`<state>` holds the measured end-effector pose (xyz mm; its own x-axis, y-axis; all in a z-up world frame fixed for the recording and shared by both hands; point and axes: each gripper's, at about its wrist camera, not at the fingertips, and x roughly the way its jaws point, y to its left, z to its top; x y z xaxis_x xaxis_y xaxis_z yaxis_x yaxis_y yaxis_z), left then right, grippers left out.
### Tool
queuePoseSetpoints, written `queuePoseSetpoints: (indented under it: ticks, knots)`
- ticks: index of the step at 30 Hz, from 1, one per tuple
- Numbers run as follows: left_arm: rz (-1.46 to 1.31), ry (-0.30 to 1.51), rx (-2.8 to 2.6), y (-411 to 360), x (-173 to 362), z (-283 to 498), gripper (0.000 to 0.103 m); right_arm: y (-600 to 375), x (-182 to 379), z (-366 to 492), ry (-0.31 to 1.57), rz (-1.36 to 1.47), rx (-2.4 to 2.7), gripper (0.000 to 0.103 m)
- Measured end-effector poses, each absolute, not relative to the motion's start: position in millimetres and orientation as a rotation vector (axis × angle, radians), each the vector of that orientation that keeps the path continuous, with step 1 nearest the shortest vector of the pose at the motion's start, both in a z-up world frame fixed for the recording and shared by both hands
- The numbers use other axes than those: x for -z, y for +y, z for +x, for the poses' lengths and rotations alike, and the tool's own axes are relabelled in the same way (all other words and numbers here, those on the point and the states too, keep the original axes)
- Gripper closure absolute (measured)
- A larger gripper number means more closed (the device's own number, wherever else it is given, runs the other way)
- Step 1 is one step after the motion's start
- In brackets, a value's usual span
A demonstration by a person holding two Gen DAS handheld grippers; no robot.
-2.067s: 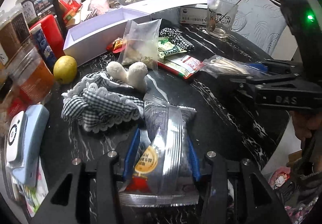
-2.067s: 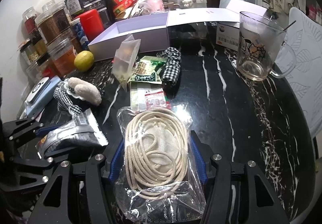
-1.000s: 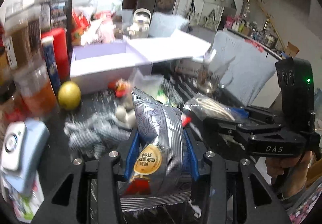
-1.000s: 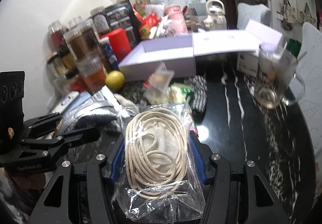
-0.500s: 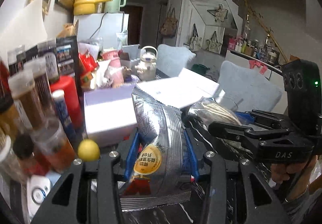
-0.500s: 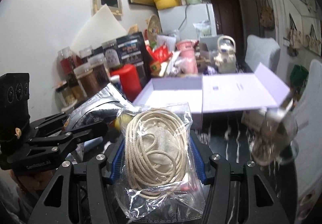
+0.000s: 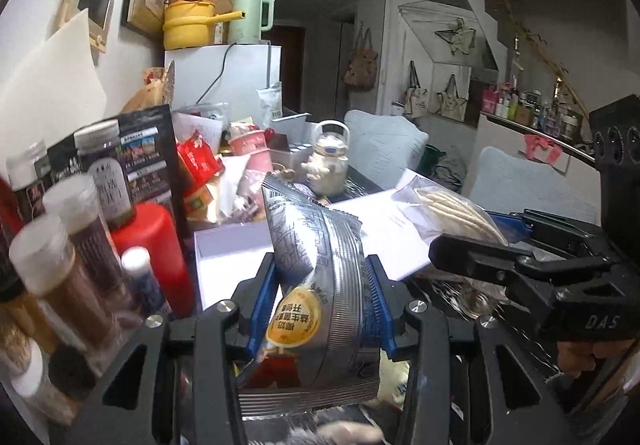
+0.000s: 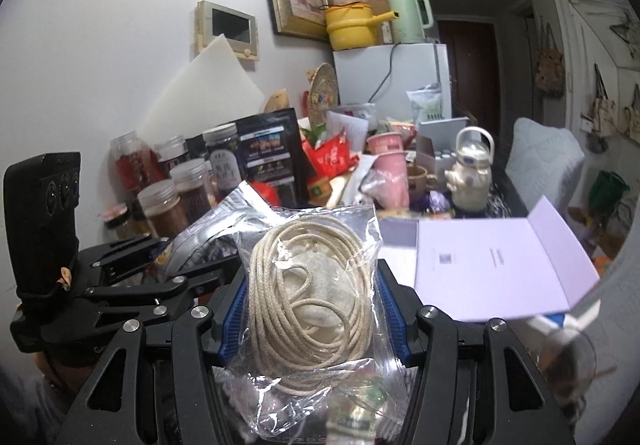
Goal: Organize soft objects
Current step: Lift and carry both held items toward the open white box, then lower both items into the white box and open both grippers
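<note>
My left gripper (image 7: 322, 297) is shut on a silver foil snack packet (image 7: 320, 285) and holds it raised in front of the open lilac box (image 7: 232, 257). My right gripper (image 8: 310, 305) is shut on a clear bag of coiled cream rope (image 8: 308, 285), also raised. The rope bag also shows in the left wrist view (image 7: 448, 209), to the right of the packet. The packet shows in the right wrist view (image 8: 216, 229), to the left. The box's open lid (image 8: 492, 269) lies to the right, at about the height of the rope bag.
Spice jars (image 7: 68, 253) and a red canister (image 7: 154, 253) stand at the left. A white teapot (image 7: 330, 157), pink cups (image 8: 390, 173) and packets crowd behind the box. A glass mug (image 8: 568, 361) is at lower right. Chairs (image 7: 384, 145) stand behind the table.
Both grippers have lifted off the table with their loads and tilted up; the view now looks across the clutter at the wall and fridge, with the table surface nearly out of sight.
</note>
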<state>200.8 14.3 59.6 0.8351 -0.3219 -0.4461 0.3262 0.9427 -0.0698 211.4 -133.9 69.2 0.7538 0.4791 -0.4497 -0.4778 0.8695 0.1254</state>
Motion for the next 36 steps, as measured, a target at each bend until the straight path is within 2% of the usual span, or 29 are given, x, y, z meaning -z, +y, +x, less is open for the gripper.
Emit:
queuePoseSetpoints:
  ticks: [19, 36]
  knots:
    - [0.094, 0.433, 0.213, 16, -66, 321, 0.060, -111, -78, 321, 0.477, -0.045, -0.523, 0.046]
    - [0.153, 0.627, 0.115, 17, -8, 379, 0.060, -90, -33, 407, 0.631, -0.064, -0.501, 0.046]
